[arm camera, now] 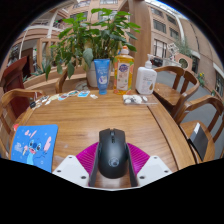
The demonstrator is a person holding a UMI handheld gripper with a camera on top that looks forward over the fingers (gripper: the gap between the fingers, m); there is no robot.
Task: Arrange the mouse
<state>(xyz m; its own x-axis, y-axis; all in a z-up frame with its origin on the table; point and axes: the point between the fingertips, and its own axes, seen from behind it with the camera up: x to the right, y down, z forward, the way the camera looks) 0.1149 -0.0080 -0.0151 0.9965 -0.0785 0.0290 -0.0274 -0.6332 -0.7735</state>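
Observation:
A black computer mouse [112, 155] lies lengthwise between my two fingers, its nose pointing away from me over the wooden table [80, 115]. My gripper [112, 146] is shut on the mouse: the magenta pads [87, 156] press against both of its sides with no gap showing. A blue mouse mat [33, 143] with a cartoon print lies on the table to the left of the fingers. The mouse's underside is hidden, so I cannot tell whether it rests on the table or is lifted.
At the table's far edge stand a potted plant [95, 35], a blue cup [102, 72], a yellow bottle [124, 70] and a white pump bottle [146, 78]. Small items [132, 99] lie near them. Wooden chairs [185, 85] stand at both sides.

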